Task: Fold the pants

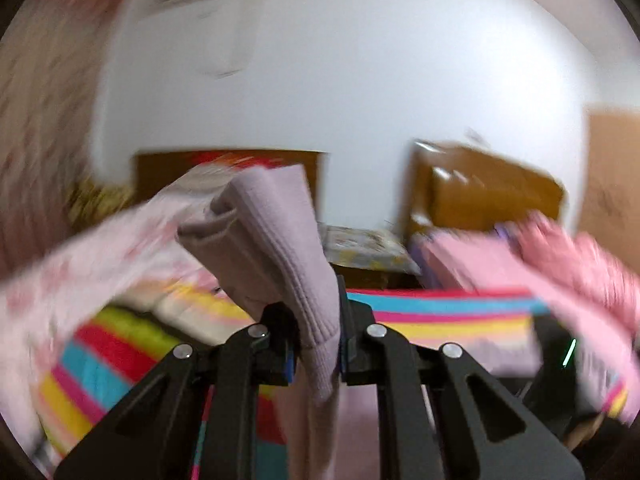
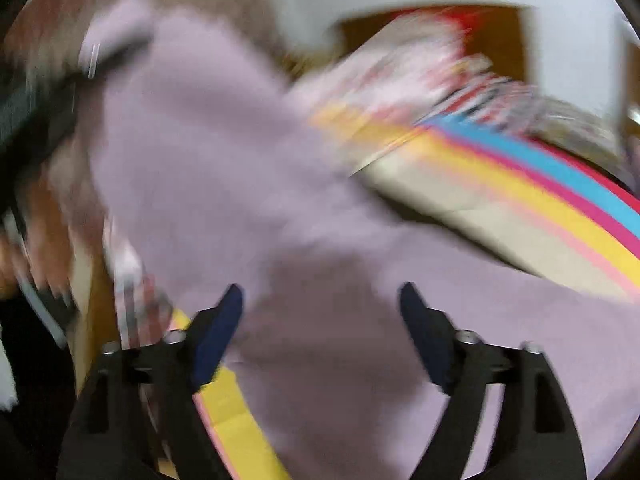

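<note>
The pants (image 1: 276,240) are pale lilac with a ribbed cuff. In the left wrist view my left gripper (image 1: 318,344) is shut on that cuff, which stands up between the black fingers and hangs down behind them. In the right wrist view the lilac pants (image 2: 224,184) stretch from the upper left down across the striped bed. My right gripper (image 2: 320,304) stands open just above the cloth, its blue pads (image 2: 218,332) wide apart and pressing on nothing. Both views are blurred by motion.
A bedsheet (image 1: 440,316) with bright stripes covers the bed. A pink floral quilt (image 1: 80,264) lies at the left, pink folded clothes (image 1: 472,264) at the right. A brown headboard (image 1: 492,188) and a white wall stand behind.
</note>
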Tool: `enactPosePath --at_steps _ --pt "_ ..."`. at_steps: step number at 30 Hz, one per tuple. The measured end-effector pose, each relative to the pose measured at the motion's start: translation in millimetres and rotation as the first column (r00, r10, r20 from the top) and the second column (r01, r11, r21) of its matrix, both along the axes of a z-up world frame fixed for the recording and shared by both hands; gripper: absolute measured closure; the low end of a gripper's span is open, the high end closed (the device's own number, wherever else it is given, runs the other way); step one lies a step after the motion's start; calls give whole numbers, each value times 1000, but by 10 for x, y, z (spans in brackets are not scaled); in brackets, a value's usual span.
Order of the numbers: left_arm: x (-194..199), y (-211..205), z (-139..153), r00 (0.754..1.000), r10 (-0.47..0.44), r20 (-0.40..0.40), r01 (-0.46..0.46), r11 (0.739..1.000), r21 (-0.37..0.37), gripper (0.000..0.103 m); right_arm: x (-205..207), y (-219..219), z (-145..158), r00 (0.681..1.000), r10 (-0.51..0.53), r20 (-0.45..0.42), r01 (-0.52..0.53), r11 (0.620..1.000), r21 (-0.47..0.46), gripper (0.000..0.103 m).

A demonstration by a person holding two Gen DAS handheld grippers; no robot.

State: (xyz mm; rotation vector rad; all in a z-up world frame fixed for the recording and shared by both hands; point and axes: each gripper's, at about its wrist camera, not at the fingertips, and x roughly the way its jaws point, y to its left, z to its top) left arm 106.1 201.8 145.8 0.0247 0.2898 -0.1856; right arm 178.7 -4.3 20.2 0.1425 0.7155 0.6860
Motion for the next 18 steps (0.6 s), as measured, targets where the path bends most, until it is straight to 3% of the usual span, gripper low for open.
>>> enactPosePath --at_steps 3,5,6,9,10,11,12,13,14,15,16,18 --pt "10 -909 -299 987 -148 -59 155 980 124 88 -286 -952 112 977 -211 39 210 977 25 19" --pt "61 -1419 -693 957 -242 -163 269 948 171 87 -503 -1456 155 943 -328 55 326 945 32 19" --pt "86 -1670 -950 931 -282 -234 328 925 190 86 -630 -1710 160 923 -382 55 380 924 45 19" --pt "148 -2184 -1612 822 -358 -442 486 847 218 77 -892 -2156 101 875 -483 29 481 875 55 18" --pt "122 -2259 -1733 811 -354 -466 496 838 226 72 -952 -2215 79 870 -493 19 491 869 55 18" --pt "77 -2242 -1718 820 -359 -446 489 845 219 71 -991 -2270 27 868 -496 1 495 867 60 18" --pt "30 -2156 -1626 811 -394 -432 496 855 152 61 -1021 -2297 -31 870 -493 -18 493 867 70 18" --pt "-11 -2002 -1499 803 -440 -402 503 862 62 40 -1032 -2289 -105 878 -477 -44 479 873 85 18" --pt "-53 -1813 -1375 816 -462 -347 492 871 -3 27 -1023 -2285 -156 884 -464 -60 468 879 92 18" --pt "-116 -1564 -1234 845 -462 -268 464 884 -59 8 -1032 -2306 -227 892 -444 -81 450 887 99 18" --pt "-216 -1312 -1132 873 -444 -201 431 896 -107 3 -974 -2204 -318 906 -408 -114 419 902 102 18" --pt "-269 -870 -1047 915 -366 -172 341 927 -159 3 -927 -1998 -434 928 -333 -168 354 929 111 18"
